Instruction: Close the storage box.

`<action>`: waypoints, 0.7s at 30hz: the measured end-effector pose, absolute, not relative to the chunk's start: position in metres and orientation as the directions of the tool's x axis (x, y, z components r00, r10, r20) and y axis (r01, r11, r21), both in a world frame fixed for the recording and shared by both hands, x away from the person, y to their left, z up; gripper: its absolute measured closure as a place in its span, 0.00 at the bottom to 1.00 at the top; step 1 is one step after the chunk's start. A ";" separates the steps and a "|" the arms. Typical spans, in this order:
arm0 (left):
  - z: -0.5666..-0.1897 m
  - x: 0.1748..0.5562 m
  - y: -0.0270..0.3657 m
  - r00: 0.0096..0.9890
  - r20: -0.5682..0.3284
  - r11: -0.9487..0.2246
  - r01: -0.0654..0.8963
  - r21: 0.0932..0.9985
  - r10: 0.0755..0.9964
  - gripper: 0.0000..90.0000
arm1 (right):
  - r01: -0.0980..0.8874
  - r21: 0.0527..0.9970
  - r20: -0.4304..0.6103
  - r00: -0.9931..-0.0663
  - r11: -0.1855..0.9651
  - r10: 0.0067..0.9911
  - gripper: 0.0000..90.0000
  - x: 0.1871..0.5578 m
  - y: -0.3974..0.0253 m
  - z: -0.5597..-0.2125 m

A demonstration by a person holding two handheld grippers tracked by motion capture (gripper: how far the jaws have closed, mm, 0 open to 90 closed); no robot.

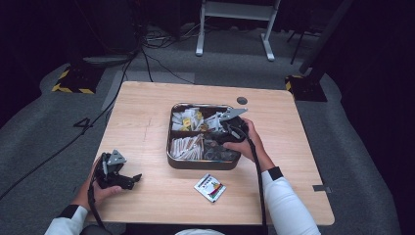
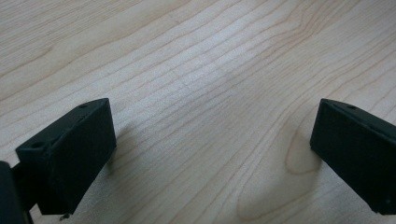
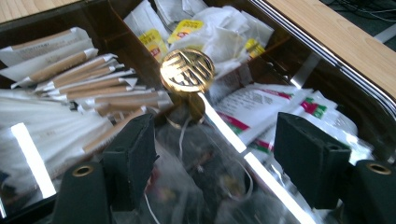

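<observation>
A pale wooden table (image 1: pixel 147 127) on grey carpet is bearing a square, dark metal compartment tray (image 1: pixel 203 164) near its middle.

The right gripper (image 3: pixel 215 154) is hovering over the tray's clear lid, its jaws spread wide and gripping nothing, just short of the round gold lid knob (image 3: pixel 187 71). Under the lid, brown paper stick sachets (image 3: pixel 88 79) are lying at one side, yellow-tagged white tea bags (image 3: pixel 205 28) beyond the knob, and red-and-green printed packets (image 3: pixel 275 105) at the other side. A loose printed packet (image 1: pixel 210 188) is lying on the table just before the tray. The left gripper (image 2: pixel 212 154) is resting well apart on bare wood, jaws wide open and empty.
</observation>
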State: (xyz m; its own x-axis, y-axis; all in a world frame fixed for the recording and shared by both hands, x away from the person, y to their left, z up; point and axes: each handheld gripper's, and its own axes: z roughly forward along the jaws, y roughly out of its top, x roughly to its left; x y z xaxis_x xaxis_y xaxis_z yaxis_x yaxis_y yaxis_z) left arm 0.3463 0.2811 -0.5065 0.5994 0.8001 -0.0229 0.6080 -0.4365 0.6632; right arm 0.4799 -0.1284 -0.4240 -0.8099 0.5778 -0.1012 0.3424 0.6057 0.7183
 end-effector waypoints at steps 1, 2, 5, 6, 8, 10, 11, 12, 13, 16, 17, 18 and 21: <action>-0.507 0.346 0.281 0.599 -0.023 -0.436 0.608 0.663 0.800 0.01 | 0.342 0.718 -0.101 -0.810 0.606 0.578 0.34 0.480 -0.128 -0.424; -0.507 0.346 0.281 0.599 -0.023 -0.436 0.608 0.663 0.800 0.01 | 0.346 0.717 -0.101 -0.807 0.604 0.582 0.33 0.478 -0.134 -0.425; -0.507 0.346 0.281 0.599 -0.023 -0.436 0.608 0.663 0.800 0.01 | 0.344 0.717 -0.102 -0.809 0.607 0.579 0.32 0.476 -0.140 -0.425; -0.507 0.346 0.281 0.599 -0.023 -0.437 0.608 0.663 0.800 0.01 | 0.346 0.719 -0.102 -0.805 0.603 0.585 0.32 0.473 -0.145 -0.425; -0.507 0.346 0.281 0.599 -0.023 -0.436 0.608 0.663 0.800 0.01 | 0.345 0.723 -0.102 -0.803 0.598 0.587 0.32 0.471 -0.150 -0.424; -0.506 0.346 0.281 0.599 -0.023 -0.436 0.608 0.663 0.800 0.01 | 0.345 0.725 -0.102 -0.803 0.596 0.587 0.32 0.470 -0.153 -0.423; -0.507 0.346 0.281 0.599 -0.023 -0.436 0.608 0.663 0.800 0.01 | 0.344 0.728 -0.100 -0.802 0.593 0.588 0.32 0.468 -0.158 -0.422; -0.506 0.346 0.281 0.599 -0.023 -0.436 0.608 0.663 0.800 0.01 | 0.344 0.728 -0.100 -0.802 0.593 0.588 0.32 0.468 -0.158 -0.422; -0.507 0.346 0.281 0.599 -0.025 -0.436 0.609 0.663 0.800 0.01 | 0.341 0.727 -0.108 -0.801 0.596 0.589 0.32 0.466 -0.161 -0.422; -0.506 0.346 0.282 0.601 -0.016 -0.441 0.604 0.663 0.799 0.01 | 0.340 0.724 -0.113 -0.800 0.600 0.590 0.32 0.461 -0.166 -0.422; -0.506 0.346 0.282 0.601 -0.016 -0.441 0.604 0.663 0.799 0.01 | 0.340 0.724 -0.113 -0.800 0.600 0.590 0.32 0.461 -0.166 -0.422; -0.506 0.346 0.282 0.601 -0.019 -0.440 0.606 0.663 0.799 0.01 | 0.338 0.724 -0.118 -0.798 0.601 0.591 0.32 0.460 -0.168 -0.422; -0.506 0.346 0.282 0.601 -0.016 -0.442 0.604 0.663 0.799 0.01 | 0.334 0.725 -0.125 -0.796 0.602 0.592 0.32 0.455 -0.172 -0.421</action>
